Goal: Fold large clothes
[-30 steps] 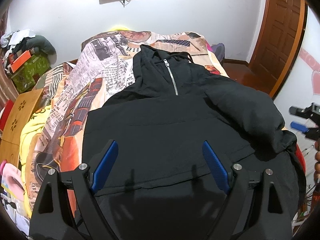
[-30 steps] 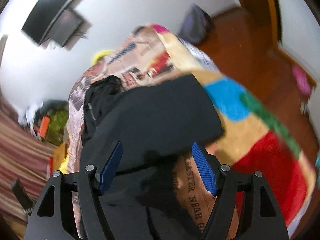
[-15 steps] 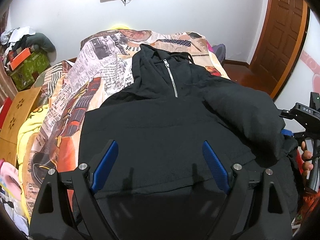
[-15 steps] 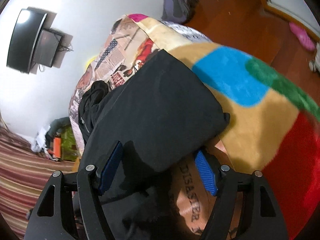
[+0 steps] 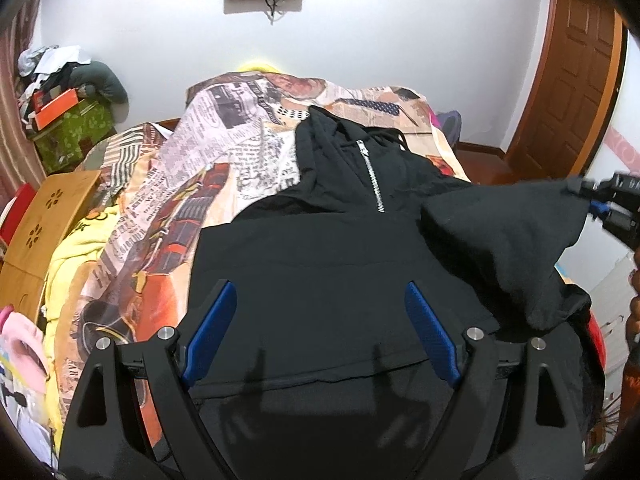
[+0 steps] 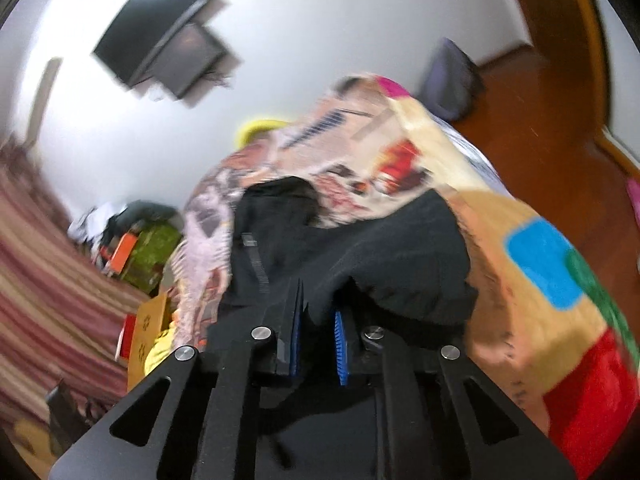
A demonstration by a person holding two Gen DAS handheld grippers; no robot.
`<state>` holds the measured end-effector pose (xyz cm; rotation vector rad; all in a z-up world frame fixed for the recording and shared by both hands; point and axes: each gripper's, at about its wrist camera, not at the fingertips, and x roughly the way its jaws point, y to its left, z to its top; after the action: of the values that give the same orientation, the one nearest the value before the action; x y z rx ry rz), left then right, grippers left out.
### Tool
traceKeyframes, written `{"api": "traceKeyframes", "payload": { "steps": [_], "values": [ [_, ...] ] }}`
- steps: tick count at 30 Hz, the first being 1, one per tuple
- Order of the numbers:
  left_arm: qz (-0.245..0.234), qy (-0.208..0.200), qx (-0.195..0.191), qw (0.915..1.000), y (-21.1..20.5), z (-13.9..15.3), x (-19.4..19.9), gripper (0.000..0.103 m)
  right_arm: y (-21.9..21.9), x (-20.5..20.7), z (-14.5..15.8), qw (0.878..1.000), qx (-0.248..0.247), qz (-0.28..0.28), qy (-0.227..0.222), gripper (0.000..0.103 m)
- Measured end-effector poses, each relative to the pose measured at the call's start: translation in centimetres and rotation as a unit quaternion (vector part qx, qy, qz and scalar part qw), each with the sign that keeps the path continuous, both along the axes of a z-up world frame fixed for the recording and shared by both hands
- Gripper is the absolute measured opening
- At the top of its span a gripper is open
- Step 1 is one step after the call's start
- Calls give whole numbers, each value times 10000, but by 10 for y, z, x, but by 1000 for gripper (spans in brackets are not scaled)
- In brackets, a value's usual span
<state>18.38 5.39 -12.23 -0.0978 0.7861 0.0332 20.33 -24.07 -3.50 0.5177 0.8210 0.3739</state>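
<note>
My right tongs [image 6: 318,334] are closing on the cuff of the black hoodie's [image 5: 320,264] sleeve [image 5: 508,232], which lifts off the bedspread [image 5: 224,152] while the body lies flat on the bed. My left tongs [image 5: 320,332] hang wide open over the hem, holding nothing. I judge the sleeve fold is starting, so next comes carrying the cuff across the chest; the green box [image 5: 70,132] by the wall holds a pile I cannot make out

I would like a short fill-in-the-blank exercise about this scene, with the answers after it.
1. The hoodie lying on the bed is ____ in colour.
2. The right tool pinches the hoodie's ____.
3. The left tool has nothing between its pads; it is ____.
4. The door is made of ____.

Answers: black; sleeve; open; wood
</note>
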Motion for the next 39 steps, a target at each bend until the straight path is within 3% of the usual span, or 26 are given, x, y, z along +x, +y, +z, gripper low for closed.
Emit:
{"api": "traceKeyframes", "payload": {
  "steps": [6, 11, 16, 23, 27, 30, 32, 34, 39],
  "values": [
    [178, -157, -43, 9997, 24, 7, -17, 86, 67, -2, 28, 9958, -200, 831, -340, 11],
    [385, -257, -93, 9989, 46, 12, -33, 86, 131, -4, 27, 9862, -483, 1530, -407, 11],
    [654, -241, -151, 9975, 72, 9, -48, 86, 196, -10, 0, 9697, -798, 2308, -59, 11],
    [1007, -65, -257, 9946, 100, -5, -62, 87, 257, -28, -71, 9340, -1621, 3116, 648, 13],
    [1195, 67, -353, 9922, 114, -15, -66, 87, 271, -35, -103, 9084, -1995, 3507, 1096, 16],
    [1297, 198, -583, 9896, 123, -23, -68, 87, 271, -40, -114, 8973, -2222, 3582, 1313, 17],
    [1334, 264, -831, 9872, 127, -29, -68, 87, 269, -42, -114, 8945, -2265, 3621, 1318, 19],
    [1337, 309, -1039, 9851, 129, -32, -67, 87, 265, -45, -110, 8931, -2246, 3651, 1361, 31],
    [1253, 461, -1352, 9818, 124, -41, -62, 87, 251, -57, -79, 9001, -2111, 3681, 986, 35]
  ]
}}
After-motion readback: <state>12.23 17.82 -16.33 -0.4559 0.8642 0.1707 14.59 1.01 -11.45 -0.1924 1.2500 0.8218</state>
